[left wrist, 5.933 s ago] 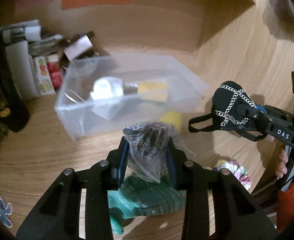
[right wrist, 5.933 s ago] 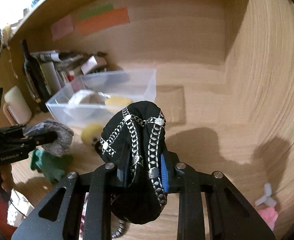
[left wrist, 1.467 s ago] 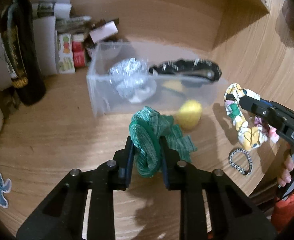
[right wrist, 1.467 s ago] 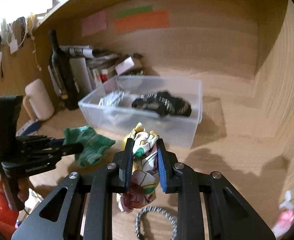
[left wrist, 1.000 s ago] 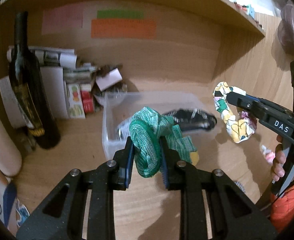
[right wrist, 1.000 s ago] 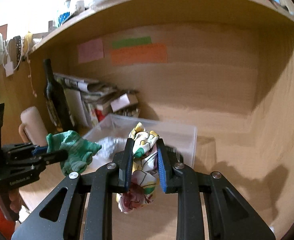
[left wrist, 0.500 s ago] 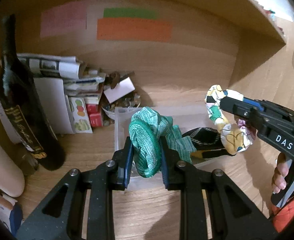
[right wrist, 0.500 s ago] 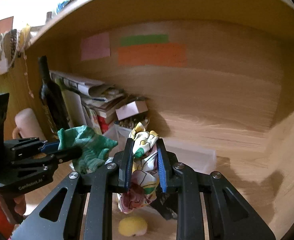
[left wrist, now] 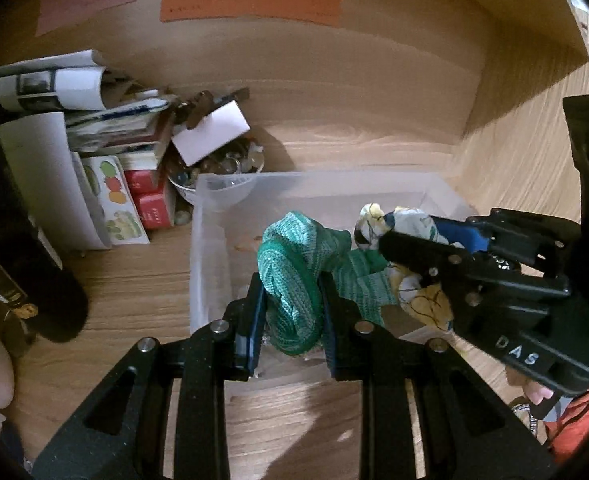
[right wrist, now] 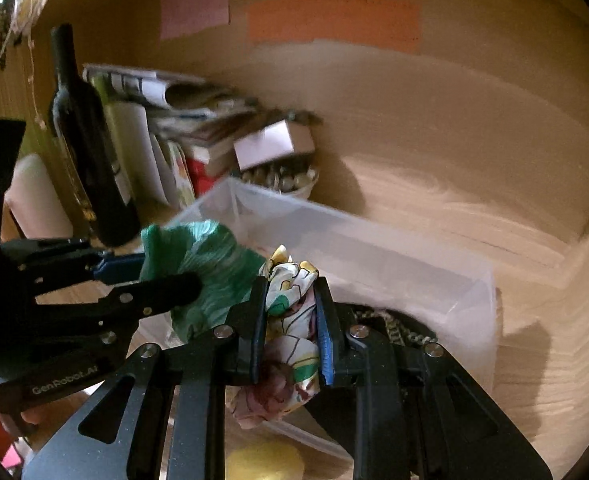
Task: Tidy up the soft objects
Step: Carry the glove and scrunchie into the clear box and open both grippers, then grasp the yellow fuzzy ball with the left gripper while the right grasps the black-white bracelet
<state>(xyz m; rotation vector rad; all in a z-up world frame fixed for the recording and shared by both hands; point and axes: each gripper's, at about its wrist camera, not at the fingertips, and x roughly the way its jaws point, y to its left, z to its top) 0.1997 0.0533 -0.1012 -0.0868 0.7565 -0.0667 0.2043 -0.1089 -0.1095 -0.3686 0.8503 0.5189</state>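
My left gripper (left wrist: 292, 300) is shut on a green knit cloth (left wrist: 294, 276) and holds it over the clear plastic bin (left wrist: 210, 240). My right gripper (right wrist: 290, 308) is shut on a floral scrunchie (right wrist: 290, 336), also above the bin (right wrist: 394, 252), close beside the green cloth (right wrist: 210, 272). In the left wrist view the right gripper (left wrist: 410, 236) with the scrunchie (left wrist: 422, 300) comes in from the right. A black item with a silver chain (right wrist: 398, 332) lies inside the bin. A yellow soft ball (right wrist: 266, 462) lies on the desk in front of the bin.
A dark wine bottle (right wrist: 82, 136) stands at the left, with books and boxes (left wrist: 106, 200) and a bowl of small items (left wrist: 222, 168) behind the bin. The wooden back wall (left wrist: 334, 80) carries coloured paper strips. A metal chain (left wrist: 528, 420) lies at the right.
Both grippers have moved forward and down with their cloths, from in front of the bin to right over its inside, and closer together.
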